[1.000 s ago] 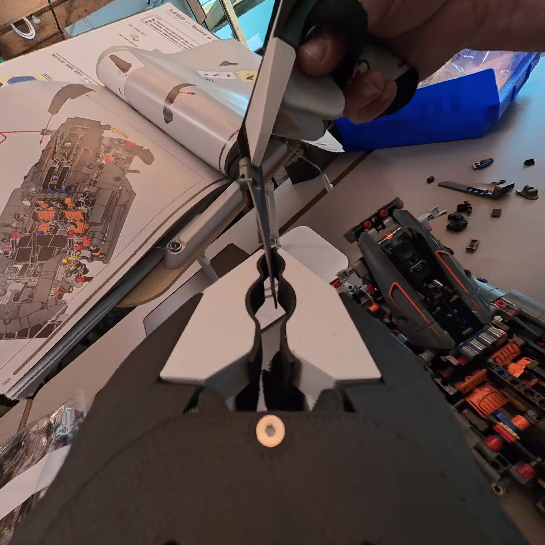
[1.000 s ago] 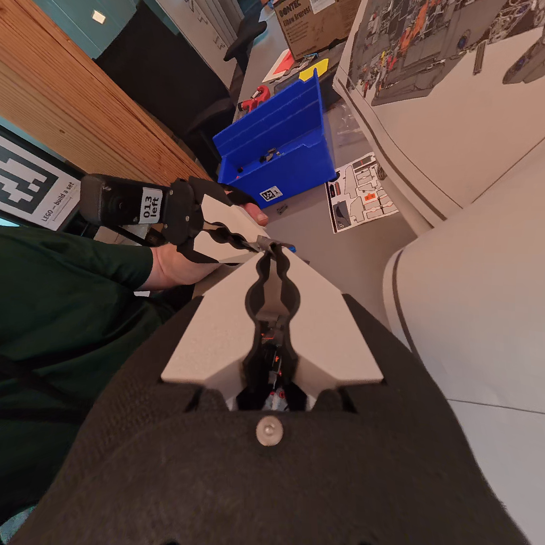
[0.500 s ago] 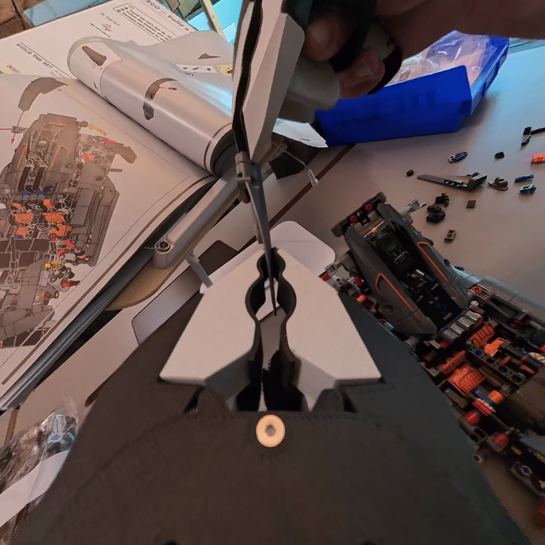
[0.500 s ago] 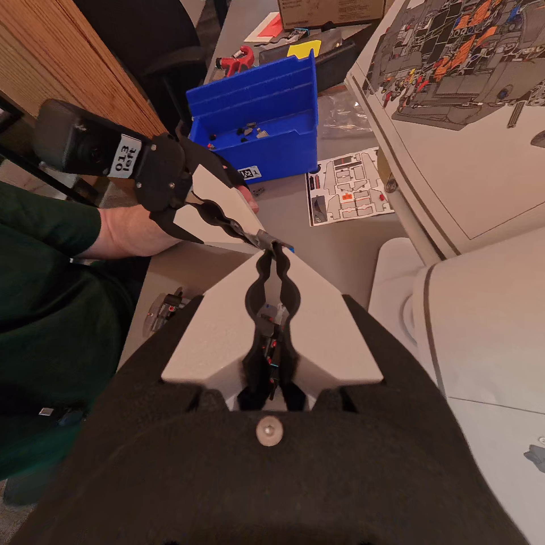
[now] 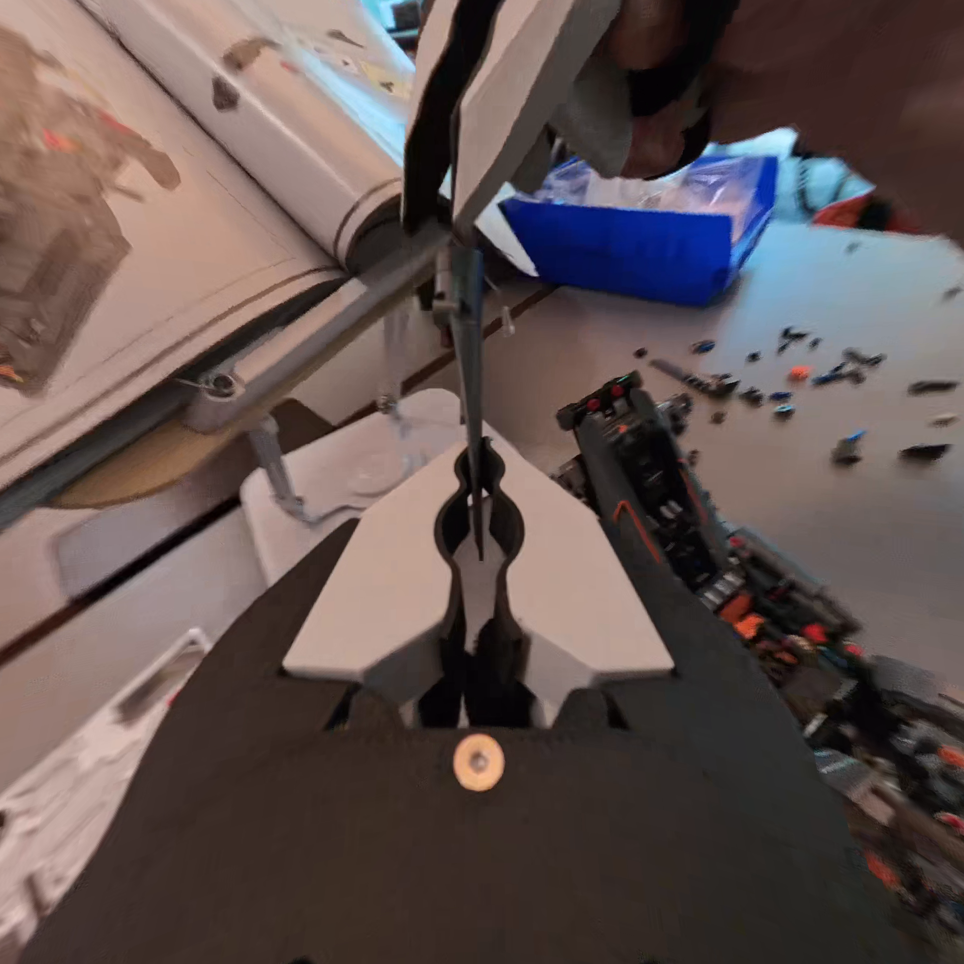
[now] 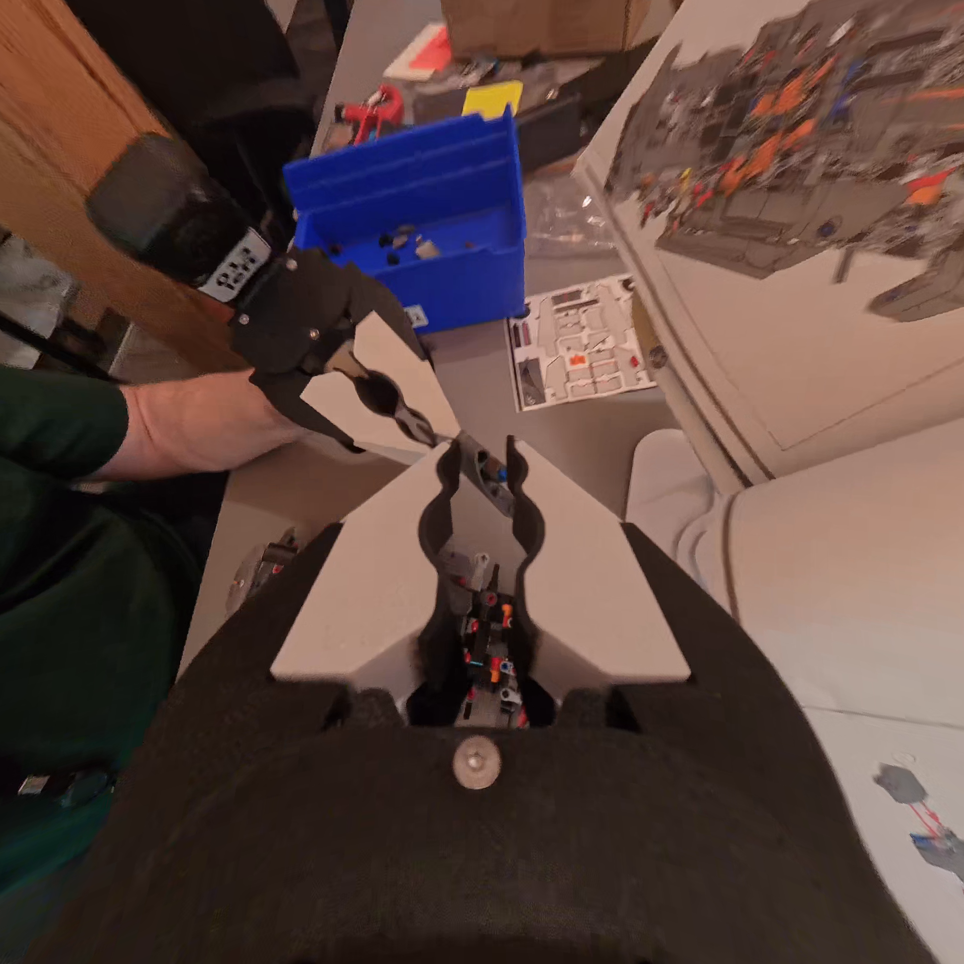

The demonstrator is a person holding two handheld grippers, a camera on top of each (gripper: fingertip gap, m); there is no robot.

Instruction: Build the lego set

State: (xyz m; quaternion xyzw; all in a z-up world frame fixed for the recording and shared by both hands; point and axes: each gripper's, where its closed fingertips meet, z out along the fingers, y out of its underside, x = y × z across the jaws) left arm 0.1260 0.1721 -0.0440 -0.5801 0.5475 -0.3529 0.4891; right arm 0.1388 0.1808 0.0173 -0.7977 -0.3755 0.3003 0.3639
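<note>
Right wrist view shows the right tongs (image 6: 482, 453) open around a thin grey lego piece (image 6: 485, 472). The left tongs (image 5: 480, 456) pinch its far end. It points from one to the other, above the lego car (image 5: 673, 501).

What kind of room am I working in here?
Probably an office or hobby workroom, not a factory: a grey desk with an open instruction booklet, a blue parts bin, a half-built model car, and a cardboard box behind.

Left tool (image 5: 479, 459) clamped on a thin piece, right tool (image 6: 482, 451) parted, tips meeting
</note>
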